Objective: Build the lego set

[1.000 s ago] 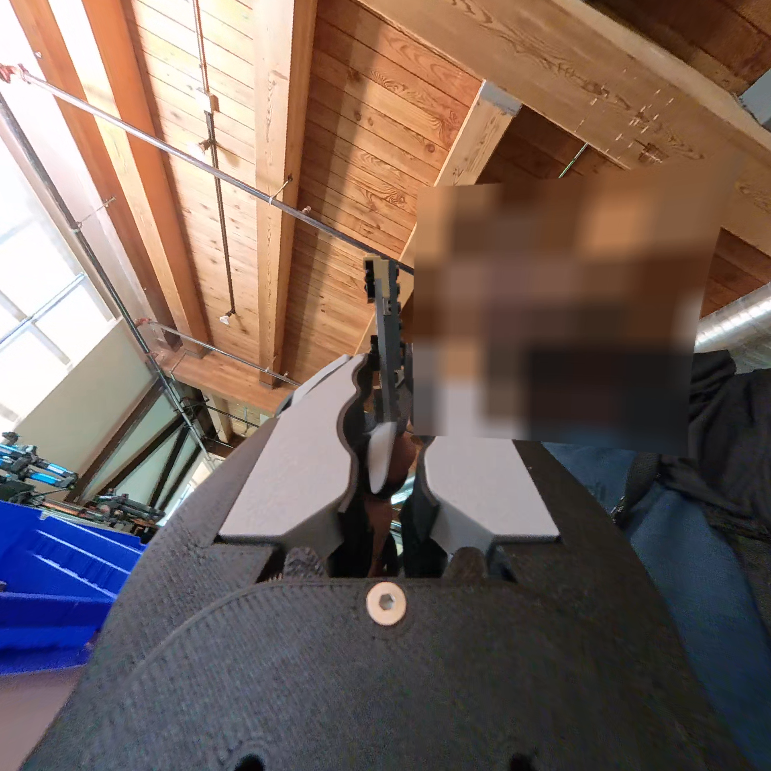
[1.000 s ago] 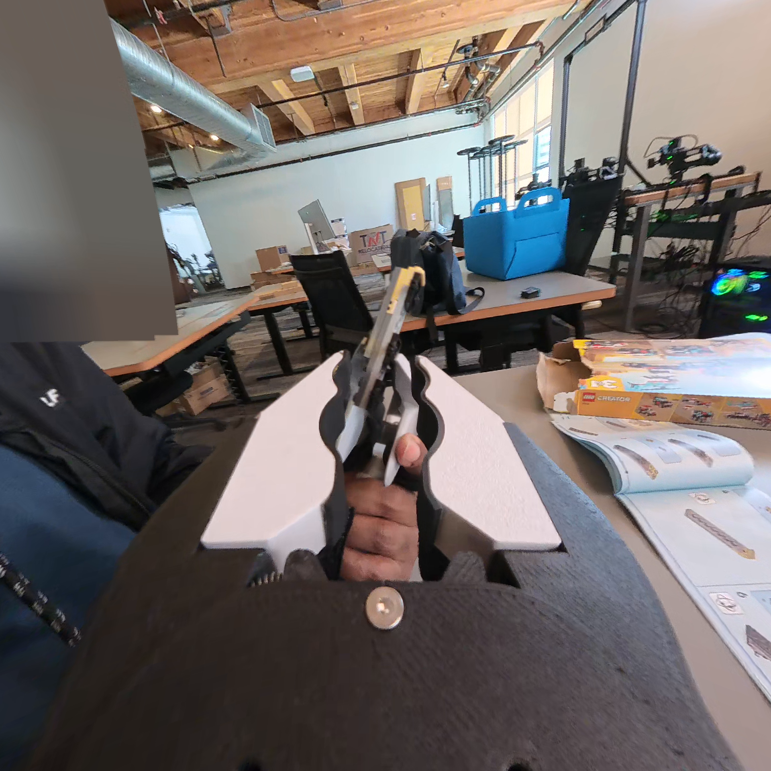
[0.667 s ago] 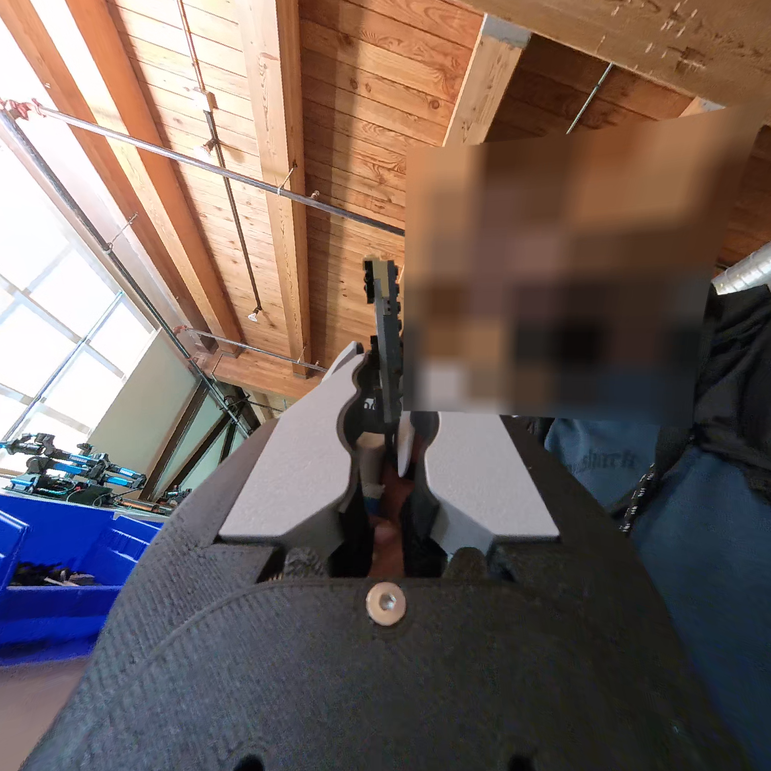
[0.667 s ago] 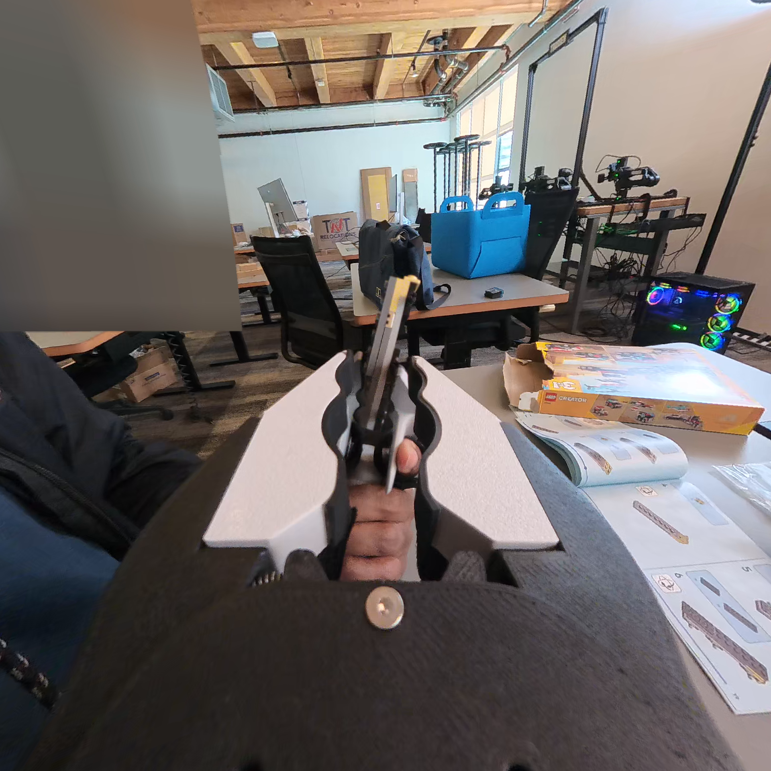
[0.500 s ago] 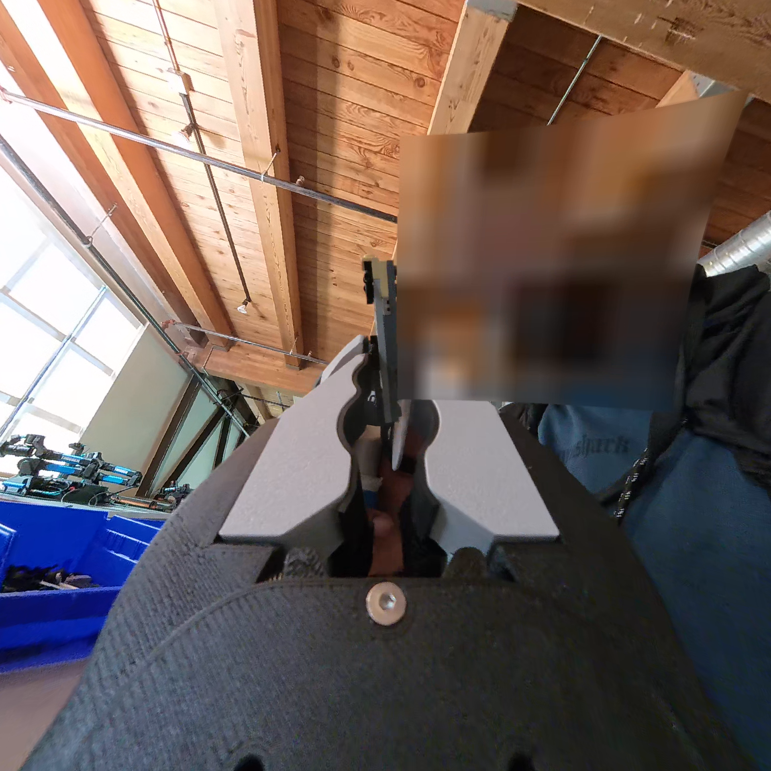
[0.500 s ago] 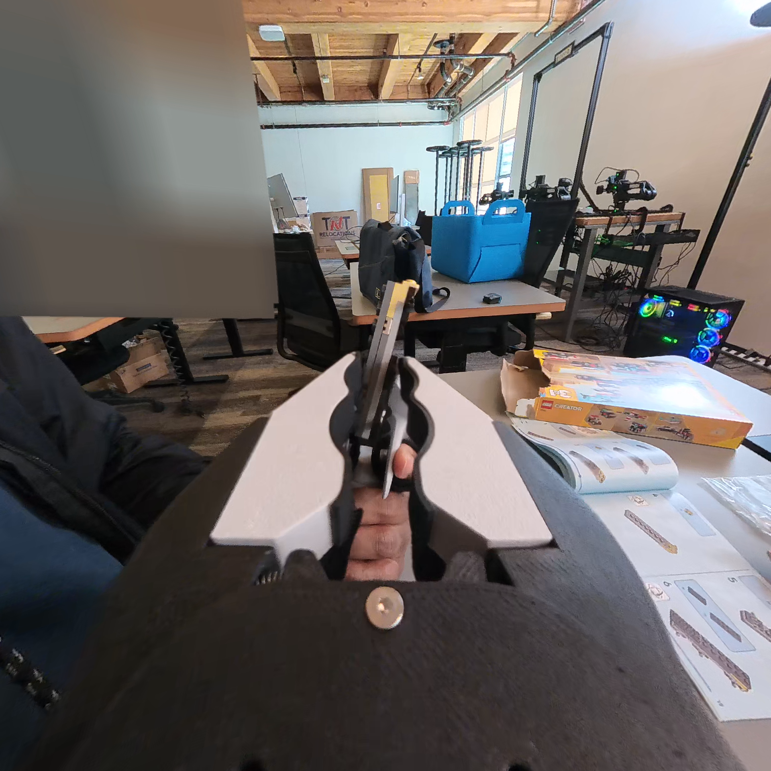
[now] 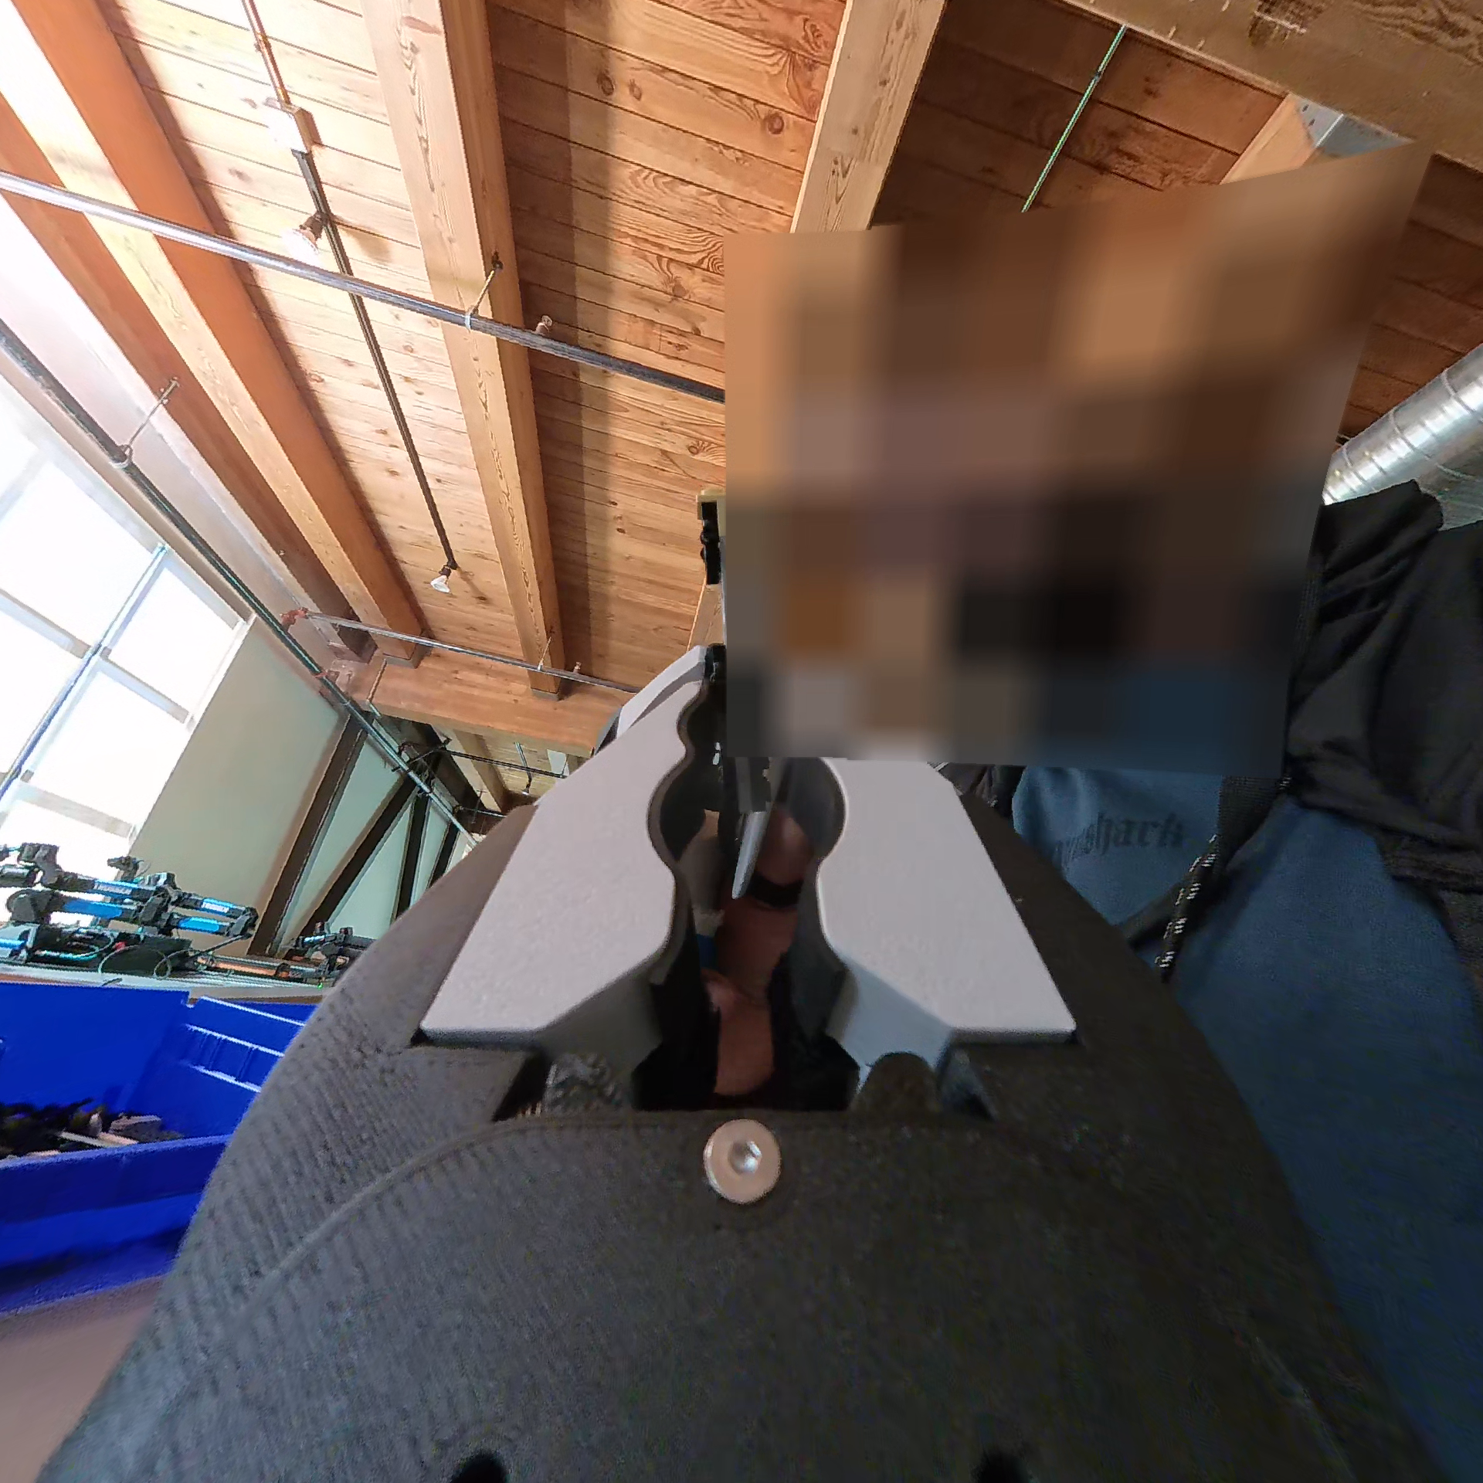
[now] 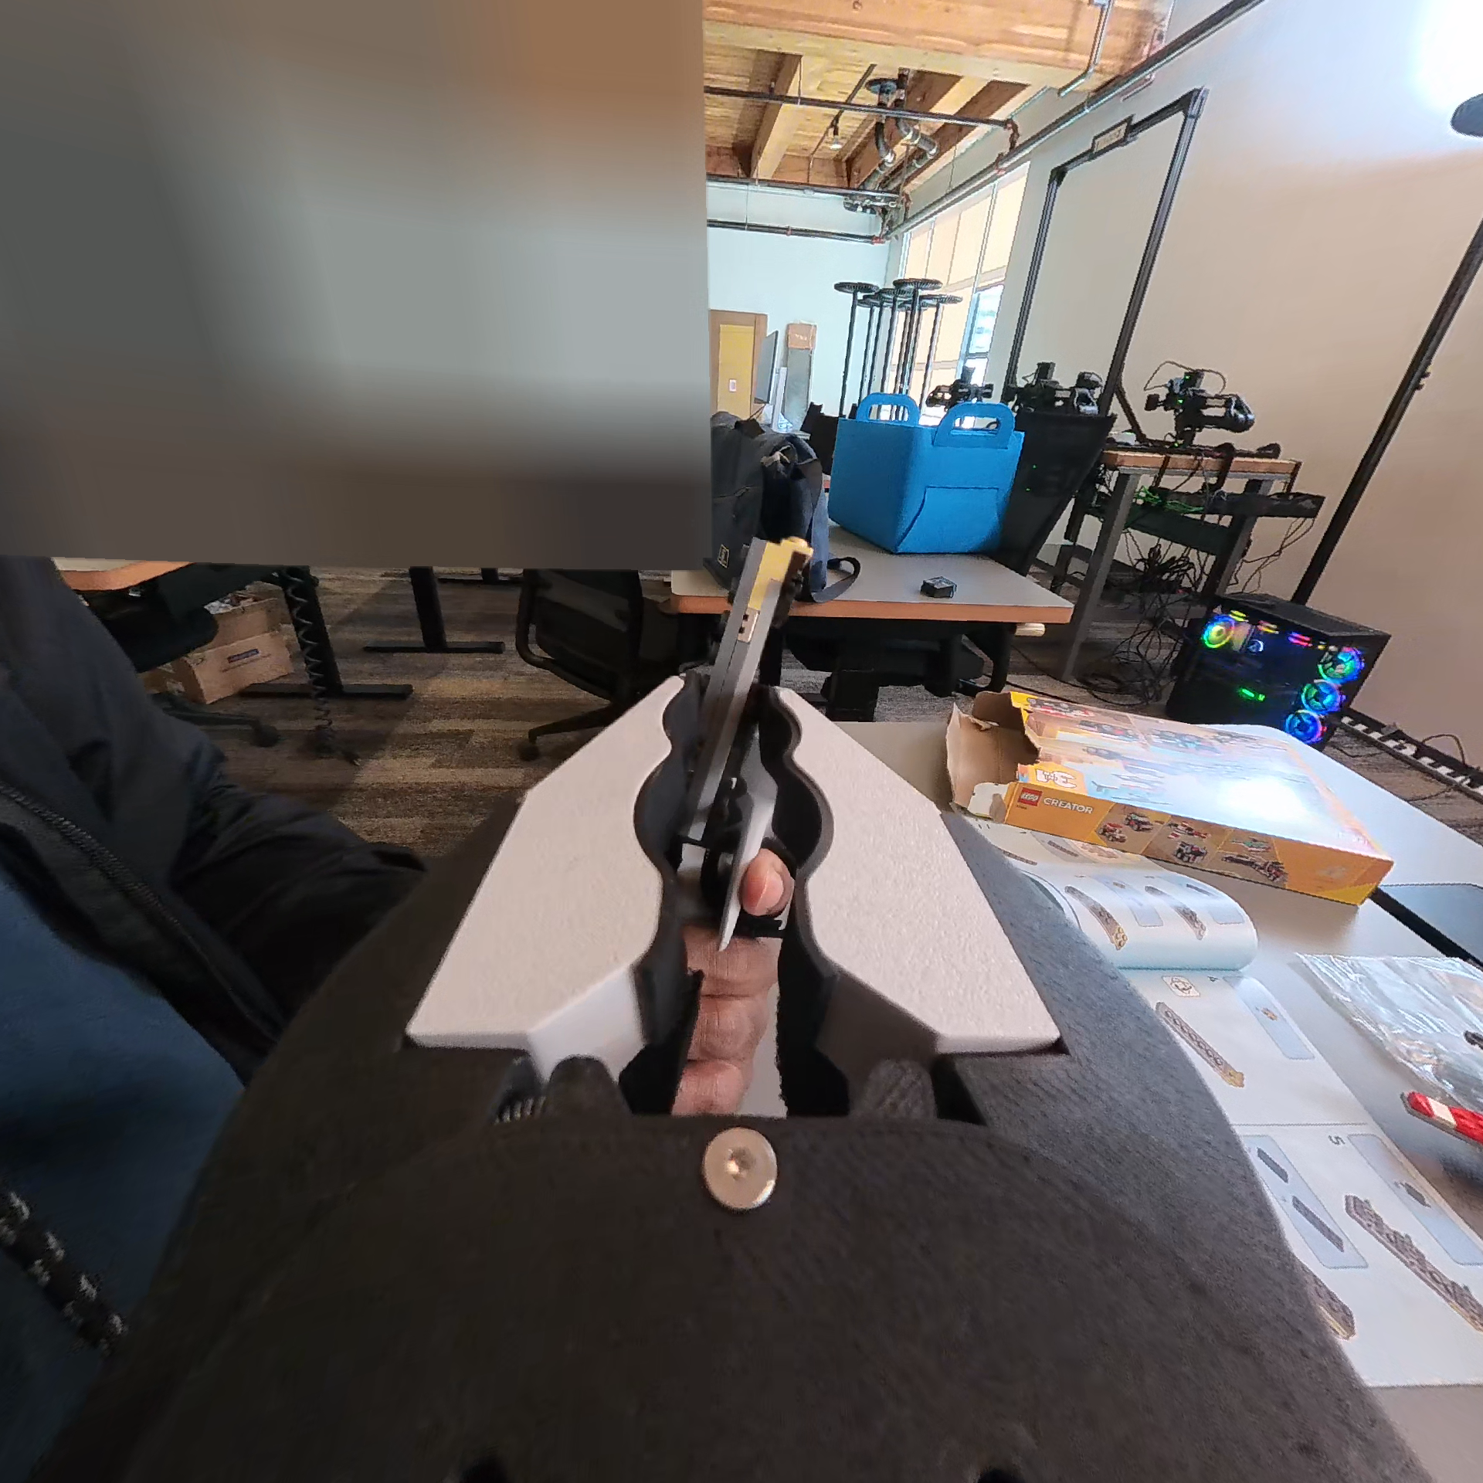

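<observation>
Grey lego strip (image 8: 742, 682) upright in right tool (image 8: 734, 770), yellow end up

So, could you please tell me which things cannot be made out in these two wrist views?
- Left wrist view: the upper part of the lego assembly is covered by the mosaic patch; whether the left gripper clamps it is unclear.
- Right wrist view: the assembly's base, behind the right gripper and a thumb.
- Right wrist view: the instruction booklet is cut off by the right edge.
</observation>
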{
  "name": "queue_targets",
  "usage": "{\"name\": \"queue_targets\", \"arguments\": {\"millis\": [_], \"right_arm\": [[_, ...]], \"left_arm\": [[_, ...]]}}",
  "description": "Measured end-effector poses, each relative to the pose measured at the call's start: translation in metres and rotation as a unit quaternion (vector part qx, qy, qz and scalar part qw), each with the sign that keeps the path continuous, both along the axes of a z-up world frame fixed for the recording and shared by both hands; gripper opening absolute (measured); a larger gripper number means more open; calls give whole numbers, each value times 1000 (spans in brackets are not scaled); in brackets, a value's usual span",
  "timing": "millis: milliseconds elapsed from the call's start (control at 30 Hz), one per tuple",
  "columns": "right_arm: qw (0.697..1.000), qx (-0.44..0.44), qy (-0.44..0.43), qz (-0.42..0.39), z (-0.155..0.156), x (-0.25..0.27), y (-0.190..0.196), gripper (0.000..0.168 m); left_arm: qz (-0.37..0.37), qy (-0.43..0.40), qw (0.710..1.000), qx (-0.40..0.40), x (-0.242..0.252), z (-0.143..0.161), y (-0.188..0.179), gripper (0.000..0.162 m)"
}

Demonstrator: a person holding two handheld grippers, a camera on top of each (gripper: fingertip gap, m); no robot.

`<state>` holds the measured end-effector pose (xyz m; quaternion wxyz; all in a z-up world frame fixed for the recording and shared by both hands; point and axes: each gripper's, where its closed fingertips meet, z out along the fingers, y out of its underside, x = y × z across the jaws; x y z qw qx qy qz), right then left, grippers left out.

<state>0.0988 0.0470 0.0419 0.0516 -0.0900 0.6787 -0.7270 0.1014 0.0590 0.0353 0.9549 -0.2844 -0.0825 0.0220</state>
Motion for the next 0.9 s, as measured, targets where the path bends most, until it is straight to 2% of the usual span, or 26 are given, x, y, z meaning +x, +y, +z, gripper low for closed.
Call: {"name": "queue_targets", "arguments": {"millis": [167,233,267,467,700,800,900], "right_arm": [[1000,2,-6,2,-2,-2,0,15],[1000,2,-11,10,-2,-1,-1,15],[1000,1,-14,15,-2,-1,-1,15],[999,-8,-22,22,3,2,1,21],[1000,-14,-24,3,7,-2,3,21],[1000,-16,-14,6,8,1,4,12],[1000,-18,0,0,7,2,4,12]], "left_arm": [[0,-4,1000,0,-1,0,-1,13],[2,-3,1000,0,-1,-1,-1,7],[4,-2,1000,-3,-1,0,-1,13],[7,-1,1000,-6,-1,0,-1,13],[1,4,1000,-19,1,-2,6,13],[2,3,1000,-22,0,-2,7,13],[2,4,1000,-24,1,-2,7,11]]}}
